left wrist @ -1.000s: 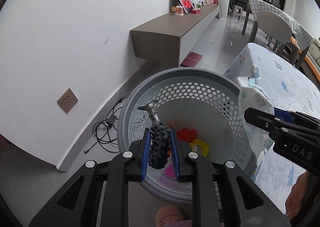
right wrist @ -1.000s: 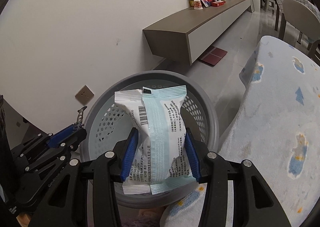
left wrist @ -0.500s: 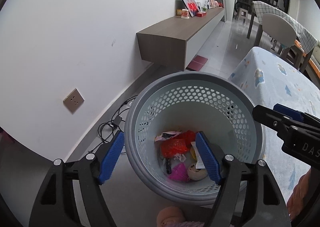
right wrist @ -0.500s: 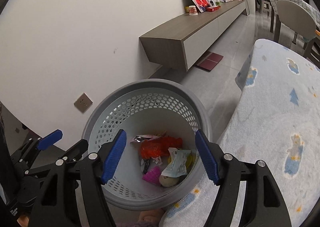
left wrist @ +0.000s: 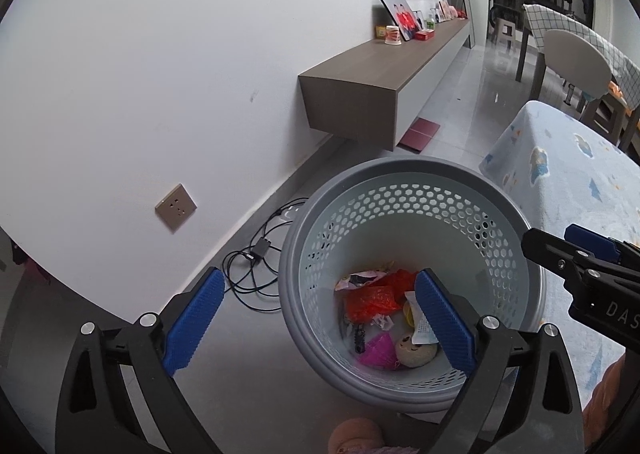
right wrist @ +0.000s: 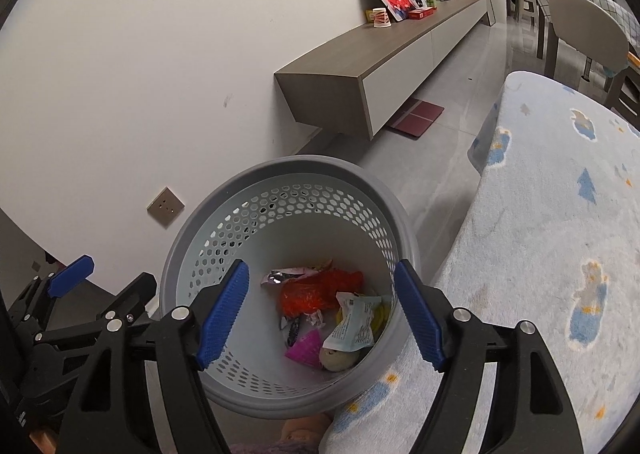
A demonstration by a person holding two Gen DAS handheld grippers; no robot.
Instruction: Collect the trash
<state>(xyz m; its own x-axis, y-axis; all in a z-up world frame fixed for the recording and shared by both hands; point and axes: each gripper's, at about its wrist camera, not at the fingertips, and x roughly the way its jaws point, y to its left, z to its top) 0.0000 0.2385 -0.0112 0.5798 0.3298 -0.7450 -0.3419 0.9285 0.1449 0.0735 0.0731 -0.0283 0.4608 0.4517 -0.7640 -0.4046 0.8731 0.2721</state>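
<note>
A grey perforated basket [left wrist: 404,173] stands on the floor; it also shows in the right wrist view [right wrist: 288,167]. Inside lie a red wrapper [left wrist: 370,300], a pink piece [left wrist: 378,350], a round beige ball [left wrist: 414,350], and the white snack packet [right wrist: 354,320]. My left gripper [left wrist: 320,318] is open and empty above the basket's near left rim. My right gripper [right wrist: 320,314] is open and empty above the basket's mouth. The right gripper's tip shows at the right edge of the left wrist view [left wrist: 576,254].
A wall with a socket [left wrist: 176,207] and loose black cables [left wrist: 256,266] lies left of the basket. A floating wooden cabinet [left wrist: 372,89] runs along the wall. A table with a pale blue patterned cloth [right wrist: 560,238] sits right of the basket.
Both grippers opened. The dark spiky item from the left gripper and the white packet from the right gripper dropped into the basket. Both grippers have pulled back slightly.
</note>
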